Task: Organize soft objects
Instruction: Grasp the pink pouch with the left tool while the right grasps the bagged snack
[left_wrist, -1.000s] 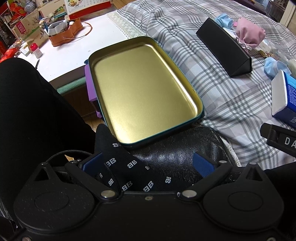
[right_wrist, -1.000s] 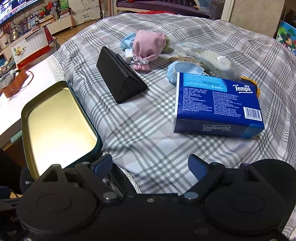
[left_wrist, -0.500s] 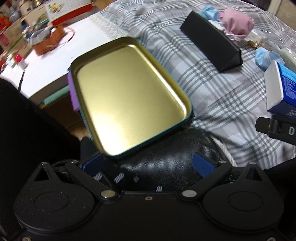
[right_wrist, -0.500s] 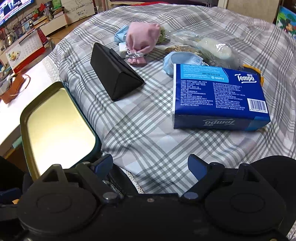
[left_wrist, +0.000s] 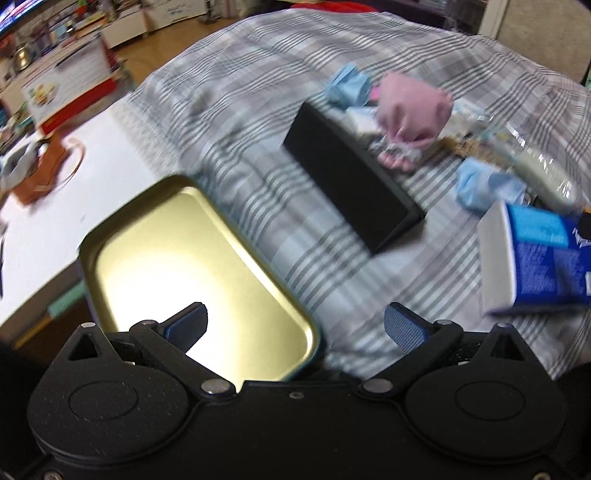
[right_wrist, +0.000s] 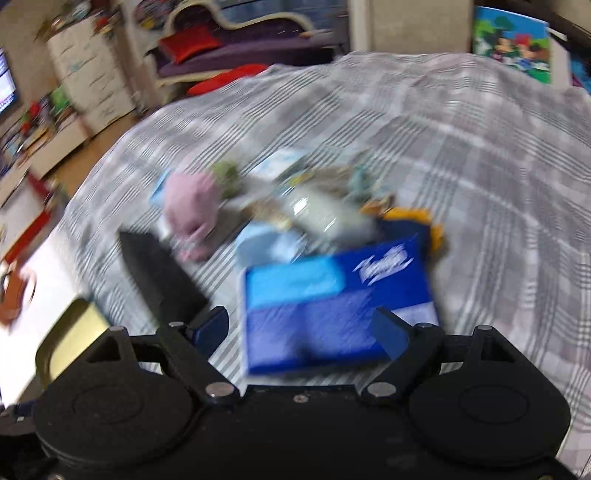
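both tools gape empty; right tool (right_wrist: 301, 328) above tissue pack (right_wrist: 332, 306)

Tin tray (left_wrist: 177, 258) left of case (left_wrist: 351, 177), tissue pack (left_wrist: 535, 258) right.

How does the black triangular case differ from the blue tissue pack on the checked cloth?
The black triangular case is plain matte black with no print; the blue tissue pack is printed blue with white lettering. The case is a long, narrow wedge with a ridged top; the pack is a broad, flat-topped block. Both lie apart on the checked cloth, untouched by either gripper.
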